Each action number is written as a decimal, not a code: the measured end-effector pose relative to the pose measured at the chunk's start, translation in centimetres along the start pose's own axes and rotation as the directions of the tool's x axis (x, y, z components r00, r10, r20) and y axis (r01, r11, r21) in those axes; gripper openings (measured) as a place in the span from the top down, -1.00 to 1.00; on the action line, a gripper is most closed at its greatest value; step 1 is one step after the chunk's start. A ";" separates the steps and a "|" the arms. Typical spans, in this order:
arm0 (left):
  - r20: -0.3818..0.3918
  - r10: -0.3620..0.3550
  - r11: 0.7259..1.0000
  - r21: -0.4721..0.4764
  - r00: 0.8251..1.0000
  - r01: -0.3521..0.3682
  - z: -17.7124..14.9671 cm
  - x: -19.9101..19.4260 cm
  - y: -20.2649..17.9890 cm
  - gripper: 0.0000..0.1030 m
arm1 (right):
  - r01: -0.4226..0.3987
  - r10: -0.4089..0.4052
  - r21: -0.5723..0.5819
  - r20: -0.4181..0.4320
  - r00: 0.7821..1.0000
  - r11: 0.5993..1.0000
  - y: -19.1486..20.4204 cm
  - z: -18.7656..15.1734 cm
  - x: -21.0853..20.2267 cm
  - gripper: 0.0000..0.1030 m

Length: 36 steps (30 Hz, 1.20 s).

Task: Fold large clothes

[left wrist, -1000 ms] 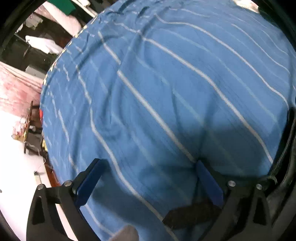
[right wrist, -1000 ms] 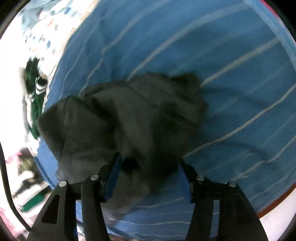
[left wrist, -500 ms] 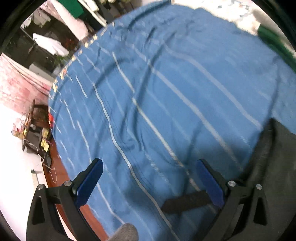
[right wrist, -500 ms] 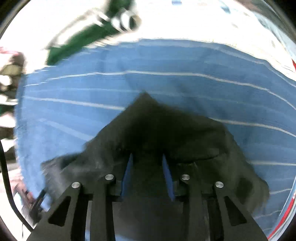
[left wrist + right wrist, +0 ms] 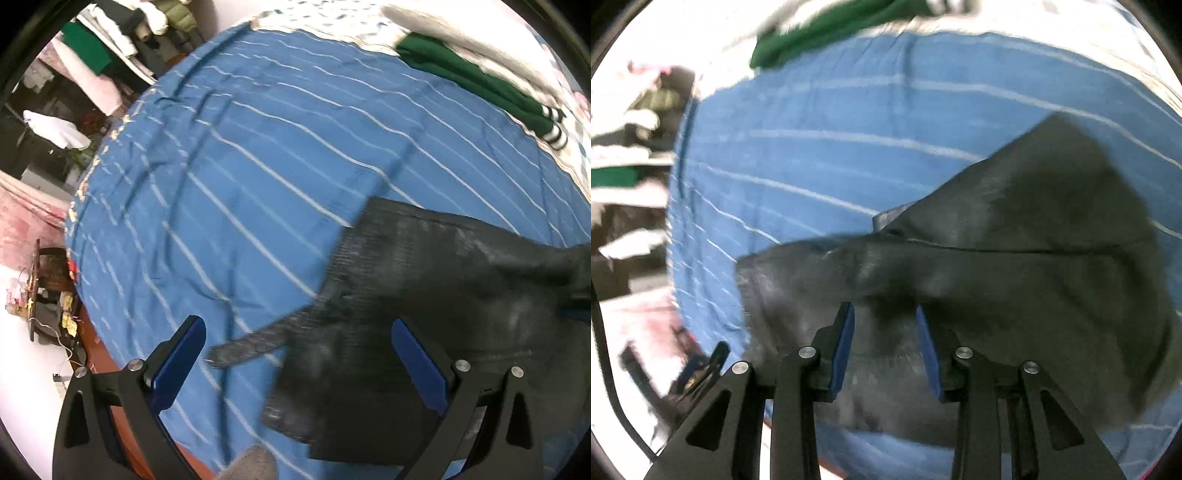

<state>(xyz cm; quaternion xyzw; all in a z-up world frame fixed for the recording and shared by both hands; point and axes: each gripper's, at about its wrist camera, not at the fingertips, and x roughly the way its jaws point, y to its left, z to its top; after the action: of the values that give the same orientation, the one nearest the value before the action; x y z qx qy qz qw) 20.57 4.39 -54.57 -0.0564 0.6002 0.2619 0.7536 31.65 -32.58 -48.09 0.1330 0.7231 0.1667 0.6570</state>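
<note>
Right tool (image 5: 885, 345) pinches dark grey denim garment (image 5: 1015, 258), bunched on blue striped bedsheet (image 5: 812, 122). Left tool (image 5: 301, 363) gapes, empty, nearer garment's loose belt-end strap (image 5: 255, 345) by bed's near edge.

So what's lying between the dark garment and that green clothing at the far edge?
Only bare blue striped sheet separates the dark garment from the green clothing, as the left wrist view shows.

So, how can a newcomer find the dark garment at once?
Find the blue striped bedsheet covering the bed. The dark grey garment lies crumpled on it, near the grippers. Unlike the green garment at the sheet's far edge, it is charcoal, with a loose strap.
</note>
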 end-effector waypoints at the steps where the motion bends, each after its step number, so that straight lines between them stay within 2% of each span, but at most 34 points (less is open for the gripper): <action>1: 0.003 -0.005 1.000 0.008 1.000 0.005 0.0 0.0 -0.7 -1.00 | 0.068 -0.069 -0.014 -0.015 0.998 0.998 0.1 0.8 2.1 0.28; 2: 0.004 -0.004 1.000 0.022 1.000 0.004 0.0 -0.4 -1.5 -1.00 | 0.098 -0.098 -0.001 -0.030 0.995 0.995 -0.2 1.6 3.9 0.27; 5: 0.014 -0.020 0.998 0.065 1.000 0.019 0.1 -1.1 -3.6 -1.00 | 0.062 -0.060 0.038 -0.042 0.997 0.997 -0.6 3.0 4.3 0.27; 8: 0.026 -0.043 0.992 0.124 0.999 0.039 0.4 -2.2 -6.3 -1.00 | -0.040 0.041 0.038 -0.013 0.999 0.998 -1.8 2.2 1.8 0.27; 10: 0.037 -0.067 0.986 0.157 0.997 0.061 0.5 -3.0 -8.0 -1.00 | -0.116 0.111 0.069 0.084 0.990 0.991 -3.8 0.1 -1.8 0.18; 11: 0.037 -0.084 0.981 0.177 0.996 0.076 0.6 -3.3 -9.2 -1.00 | -0.119 0.104 0.091 0.157 0.982 0.989 -5.3 -1.2 -3.9 0.02; 13: 0.025 -0.135 0.971 0.204 0.991 0.127 0.5 -3.7 -11.8 -1.00 | -0.132 0.086 0.131 0.308 0.947 0.982 -8.7 -4.9 -7.7 -0.02; 14: 0.009 -0.173 0.961 0.221 0.985 0.167 0.4 -3.7 -13.6 -1.00 | -0.145 0.076 0.159 0.375 0.924 0.976 -10.7 -7.0 -9.4 -0.21; 15: -0.004 -0.187 0.954 0.240 0.982 0.182 0.3 -3.4 -14.8 -1.00 | -0.152 0.063 0.187 0.413 0.908 0.970 -12.4 -8.8 -10.5 -0.35; 16: -0.021 -0.189 0.947 0.261 0.982 0.188 0.1 -2.9 -16.3 -1.00 | -0.145 0.034 0.233 0.424 0.905 0.962 -13.8 -10.4 -10.6 -0.35; 17: -0.047 -0.179 0.941 0.282 0.983 0.185 -0.1 -1.8 -17.9 -1.00 | -0.141 0.010 0.287 0.413 0.911 0.948 -16.0 -12.1 -10.6 -0.35; 19: -0.075 -0.156 0.939 0.299 0.985 0.172 -0.4 -0.1 -19.7 -1.00 | -0.203 0.045 0.377 0.387 0.921 0.904 -19.7 -14.6 -10.0 -0.35; 21: -0.104 -0.145 0.939 0.299 0.984 0.170 -0.5 2.1 -20.6 -1.00 | -0.295 0.097 0.472 0.399 0.912 0.831 -22.9 -16.8 -8.5 -0.35; 23: -0.121 -0.202 0.941 0.252 0.972 0.227 -0.2 3.0 -20.0 -1.00 | -0.344 0.130 0.498 0.414 0.901 0.796 -24.7 -17.2 -6.9 -0.35; 25: -0.128 -0.223 0.935 0.253 0.966 0.249 -0.2 3.0 -19.6 -1.00 | -0.451 0.221 0.486 0.459 0.861 0.748 -25.3 -16.7 -4.7 -0.35; 27: -0.121 -0.218 0.932 0.270 0.968 0.243 -0.3 2.8 -19.7 -1.00 | -0.528 0.283 0.461 0.500 0.819 0.713 -25.7 -15.9 -3.4 -0.35; 29: -0.119 -0.203 0.931 0.285 0.972 0.230 -0.3 2.6 -20.0 -1.00 | -0.582 0.322 0.433 0.536 0.780 0.689 -25.1 -14.6 -1.9 -0.35; 31: -0.125 -0.202 0.930 0.287 0.971 0.230 -0.2 2.6 -20.2 -1.00 | -0.642 0.364 0.394 0.580 0.729 0.657 -25.0 -13.0 -1.3 -0.35; 33: -0.129 -0.211 0.927 0.287 0.969 0.240 -0.2 2.6 -20.1 -1.00 | -0.663 0.377 0.379 0.598 0.708 0.645 -25.1 -11.3 -0.9 -0.35; 36: -0.123 -0.213 0.926 0.292 0.969 0.240 0.2 2.6 -20.3 -1.00 | -0.663 0.375 0.375 0.601 0.706 0.648 -24.6 -8.7 -0.5 -0.33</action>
<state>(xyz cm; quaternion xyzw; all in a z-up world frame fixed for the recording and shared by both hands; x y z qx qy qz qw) 30.49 -12.03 -61.56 -0.0202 0.6558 0.0745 0.7510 23.67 -55.78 -57.16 0.5664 0.4826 0.0939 0.6614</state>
